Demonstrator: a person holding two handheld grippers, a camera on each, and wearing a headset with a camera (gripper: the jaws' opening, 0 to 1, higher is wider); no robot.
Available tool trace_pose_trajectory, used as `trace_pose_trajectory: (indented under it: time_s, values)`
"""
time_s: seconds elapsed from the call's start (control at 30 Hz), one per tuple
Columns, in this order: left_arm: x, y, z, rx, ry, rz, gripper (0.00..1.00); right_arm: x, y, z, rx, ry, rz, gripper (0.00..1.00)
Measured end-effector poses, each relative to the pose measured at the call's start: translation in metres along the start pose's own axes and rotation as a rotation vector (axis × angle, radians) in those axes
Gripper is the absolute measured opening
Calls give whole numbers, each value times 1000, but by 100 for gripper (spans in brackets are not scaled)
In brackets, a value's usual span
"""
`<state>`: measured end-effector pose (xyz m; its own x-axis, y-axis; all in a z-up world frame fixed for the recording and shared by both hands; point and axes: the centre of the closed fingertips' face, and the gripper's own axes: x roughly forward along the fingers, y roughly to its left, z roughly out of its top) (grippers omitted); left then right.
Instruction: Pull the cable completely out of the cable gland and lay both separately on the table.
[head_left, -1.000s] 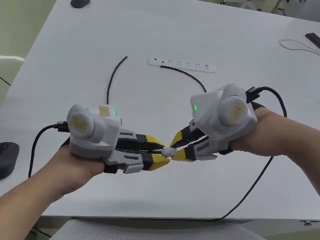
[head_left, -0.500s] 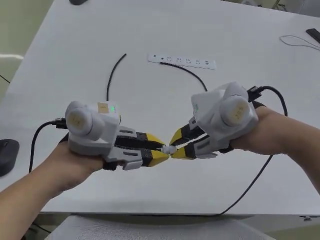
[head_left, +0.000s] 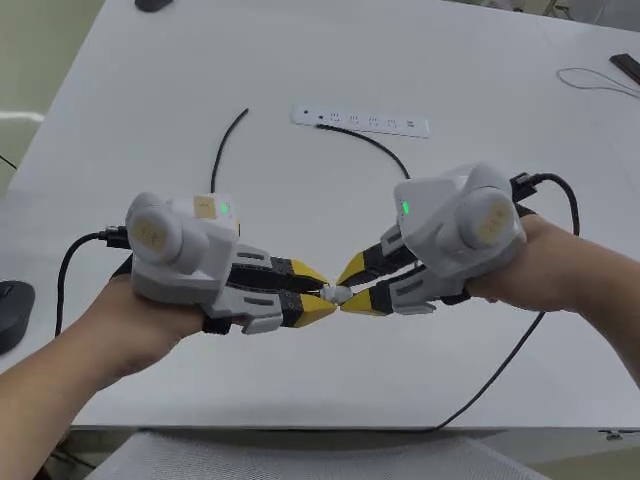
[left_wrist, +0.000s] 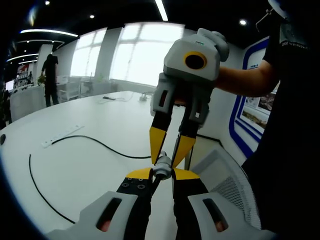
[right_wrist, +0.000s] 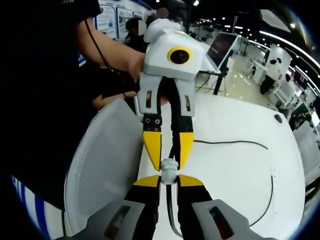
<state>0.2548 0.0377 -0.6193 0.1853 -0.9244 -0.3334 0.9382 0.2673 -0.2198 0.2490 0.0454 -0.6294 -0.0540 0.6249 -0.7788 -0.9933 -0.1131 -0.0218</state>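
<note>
Where yellow tips meet mid-frame, my left gripper (head_left: 322, 298) clamps the round pale gland (head_left: 335, 295); right gripper (head_left: 350, 293) pinches its thin black cable (right_wrist: 169, 201).

The pale grey, hand-held left gripper (head_left: 322, 297) and the matching right gripper (head_left: 352, 292) have black fingers tipped in yellow (a small green light glows on each shell). The small plastic cable gland (head_left: 337, 295) is whitish. The smooth tabletop (head_left: 300, 60) is plain white, with a long white power strip (head_left: 360, 122) at 12 o'clock and a thin black cord (head_left: 218, 160) at 11.
</note>
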Motion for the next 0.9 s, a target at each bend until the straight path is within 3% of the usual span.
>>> trace_pose_trajectory:
  time_s: [0.1, 0.3, 0.4, 0.47, 0.67, 0.9]
  values:
    - [0, -2, -1, -18, 9, -10, 14, -1, 3, 0, 11, -10, 12, 7]
    - [-1, -4, 3, 13, 5, -10, 15, -5, 4, 3, 25, -31, 10, 6]
    - [-2, -5, 4, 34, -2, -13, 16, -6, 5, 4, 25, -43, 11, 6]
    - [-2, -4, 4, 91, -1, -8, 16, -6, 4, 5, 27, -46, 11, 6]
    - [-1, -4, 2, 57, 4, -2, 15, -5, 4, 4, 29, -43, 12, 6]
    - [-3, -2, 2, 21, 22, -2, 14, -3, 3, 5, 23, -76, 2, 7]
